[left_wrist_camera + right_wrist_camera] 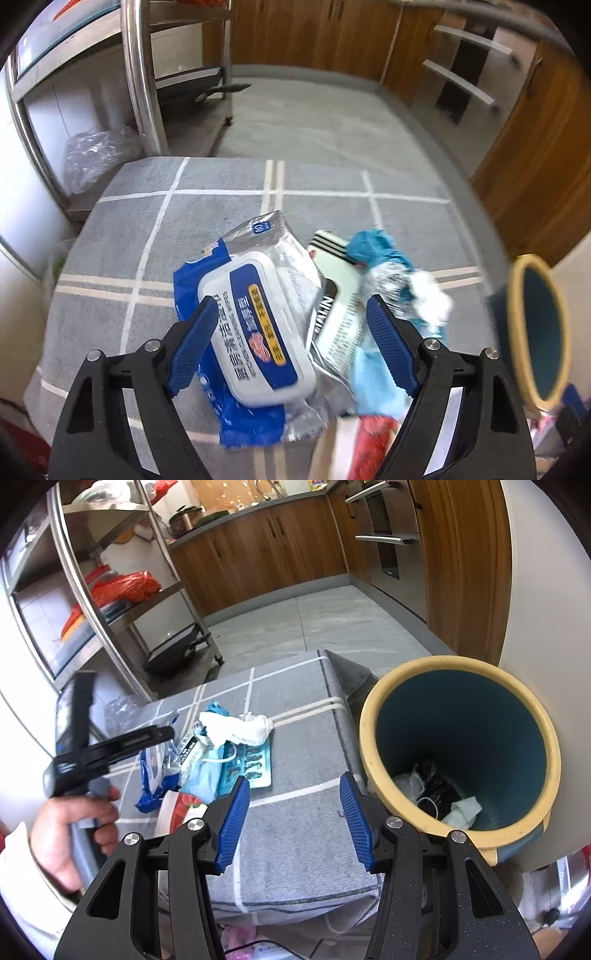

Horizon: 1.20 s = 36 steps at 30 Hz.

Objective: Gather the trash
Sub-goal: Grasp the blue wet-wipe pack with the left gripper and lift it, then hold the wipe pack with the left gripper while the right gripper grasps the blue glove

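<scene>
Left wrist cam sits close over the trash pile (295, 295); right cam hangs farther back, bin (461, 753) beside its jaws. Both catch that pile.

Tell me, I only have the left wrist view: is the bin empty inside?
Observer: No. The bin already holds a crumpled tissue and dark scraps.
Operator: Is the right hand-held gripper carrying anything?
Observer: No. The right hand-held gripper is open and empty, above bare tablecloth beside the bin.
Operator: Anything under that white wad?
Observer: A flat printed card lies under the white wad.
</scene>
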Tool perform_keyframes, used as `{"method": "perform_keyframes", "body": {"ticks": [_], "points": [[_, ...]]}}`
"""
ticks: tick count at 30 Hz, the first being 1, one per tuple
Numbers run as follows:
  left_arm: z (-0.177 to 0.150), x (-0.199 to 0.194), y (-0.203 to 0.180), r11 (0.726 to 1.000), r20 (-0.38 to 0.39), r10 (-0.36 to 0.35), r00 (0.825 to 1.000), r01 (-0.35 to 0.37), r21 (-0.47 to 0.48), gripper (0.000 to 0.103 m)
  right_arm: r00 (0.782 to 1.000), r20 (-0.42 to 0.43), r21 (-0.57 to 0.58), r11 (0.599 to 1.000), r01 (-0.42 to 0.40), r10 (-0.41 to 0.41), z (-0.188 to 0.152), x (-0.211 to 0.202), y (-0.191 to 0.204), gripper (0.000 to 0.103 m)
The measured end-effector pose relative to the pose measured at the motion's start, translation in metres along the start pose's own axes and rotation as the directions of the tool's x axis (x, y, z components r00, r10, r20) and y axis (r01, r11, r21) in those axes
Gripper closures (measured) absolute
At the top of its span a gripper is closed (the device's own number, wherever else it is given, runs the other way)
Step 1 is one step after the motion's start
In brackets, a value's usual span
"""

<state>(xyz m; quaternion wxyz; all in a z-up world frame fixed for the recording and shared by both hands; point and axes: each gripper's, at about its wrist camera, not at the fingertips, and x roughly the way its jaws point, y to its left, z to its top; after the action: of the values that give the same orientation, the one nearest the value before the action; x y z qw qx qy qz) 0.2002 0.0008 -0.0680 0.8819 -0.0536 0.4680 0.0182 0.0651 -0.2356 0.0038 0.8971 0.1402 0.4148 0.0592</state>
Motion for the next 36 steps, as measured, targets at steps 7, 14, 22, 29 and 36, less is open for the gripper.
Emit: {"method": "perform_keyframes", "body": {"ticks": [7, 14, 22, 29, 36], "points": [[-0.004, 0.016, 0.004, 0.994, -0.02, 0.11, 0.994, -0.109, 0.032, 0.048, 1.0, -0.008, 0.014, 1.0, -0.002, 0.002, 0.0, 0.004, -0.004, 0.05], [-0.007, -0.013, 0.027, 0.998, 0.058, 0.069, 0.996, -0.069, -0.009, 0.079, 0.999, -0.039, -0.019, 0.999, -0.032, 0.031, -0.006, 0.016, 0.014, 0.051], [-0.014, -0.041, 0.08, 0.991, 0.091, 0.006, 0.996, 0.006, -0.134, 0.089, 0.987, -0.111, -0.022, 0.993, -0.118, 0.115, -0.02, 0.036, 0.036, 0.05], [-0.027, -0.052, 0.114, 0.98, 0.112, 0.0, 0.994, 0.022, -0.196, 0.09, 0.963, -0.2, -0.012, 0.982, -0.189, 0.183, -0.036, 0.061, 0.063, 0.041], [-0.032, -0.058, 0.137, 0.972, 0.13, -0.031, 0.991, 0.061, -0.228, 0.092, 0.959, -0.192, 0.051, 0.978, -0.201, 0.207, -0.026, 0.076, 0.066, 0.04]]}}
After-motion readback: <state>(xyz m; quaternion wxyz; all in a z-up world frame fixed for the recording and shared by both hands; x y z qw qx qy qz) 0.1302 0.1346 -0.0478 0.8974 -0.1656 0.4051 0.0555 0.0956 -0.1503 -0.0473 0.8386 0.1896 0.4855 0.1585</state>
